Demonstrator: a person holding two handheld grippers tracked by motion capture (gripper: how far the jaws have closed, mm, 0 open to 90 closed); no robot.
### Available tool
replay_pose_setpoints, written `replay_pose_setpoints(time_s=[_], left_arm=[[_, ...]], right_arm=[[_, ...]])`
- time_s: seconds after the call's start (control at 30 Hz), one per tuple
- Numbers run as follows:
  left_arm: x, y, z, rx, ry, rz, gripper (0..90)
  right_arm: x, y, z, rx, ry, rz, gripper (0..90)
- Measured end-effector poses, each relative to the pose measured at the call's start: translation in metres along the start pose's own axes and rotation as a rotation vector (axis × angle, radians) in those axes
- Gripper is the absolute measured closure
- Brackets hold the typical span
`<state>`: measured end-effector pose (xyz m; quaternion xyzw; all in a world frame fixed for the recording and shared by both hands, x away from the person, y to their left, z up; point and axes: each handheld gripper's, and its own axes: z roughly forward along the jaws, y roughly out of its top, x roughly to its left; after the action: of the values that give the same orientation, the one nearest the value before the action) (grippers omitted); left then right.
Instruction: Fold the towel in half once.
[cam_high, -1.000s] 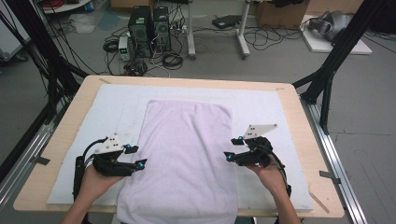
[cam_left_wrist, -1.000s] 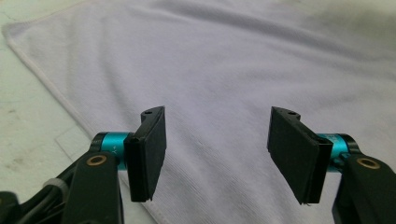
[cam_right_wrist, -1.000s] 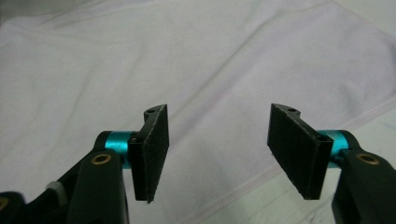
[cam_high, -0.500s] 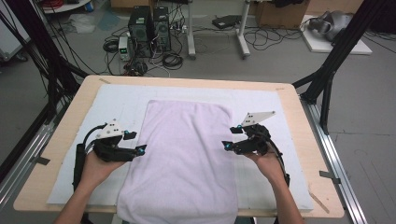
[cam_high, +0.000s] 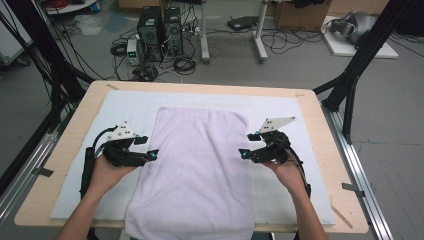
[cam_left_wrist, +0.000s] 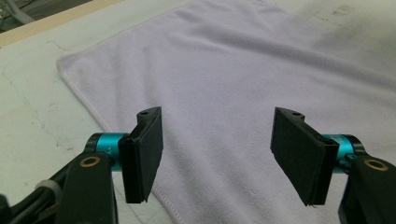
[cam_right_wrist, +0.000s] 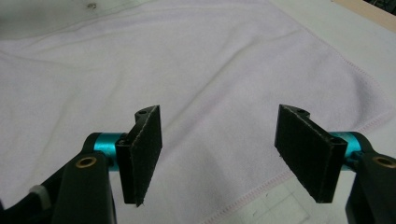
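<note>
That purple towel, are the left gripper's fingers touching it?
Apart. In the left gripper view the fingers stand open above the towel, nothing between them, the cloth lying flat beneath.

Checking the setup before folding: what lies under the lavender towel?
The lavender terry towel lies on a white mat on the wooden table; the mat beneath it is covered.
</note>
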<state>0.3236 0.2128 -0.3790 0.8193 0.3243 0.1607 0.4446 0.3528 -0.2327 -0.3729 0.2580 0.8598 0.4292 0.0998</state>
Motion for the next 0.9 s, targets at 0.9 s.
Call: replay_pose_setpoints(time_s=[0.9], left_arm=[[0.070, 0.017, 0.074, 0.107, 0.100, -0.049, 46.2]], right_arm=[[-0.072, 0.012, 0.044, 0.106, -0.121, 0.055, 41.6]])
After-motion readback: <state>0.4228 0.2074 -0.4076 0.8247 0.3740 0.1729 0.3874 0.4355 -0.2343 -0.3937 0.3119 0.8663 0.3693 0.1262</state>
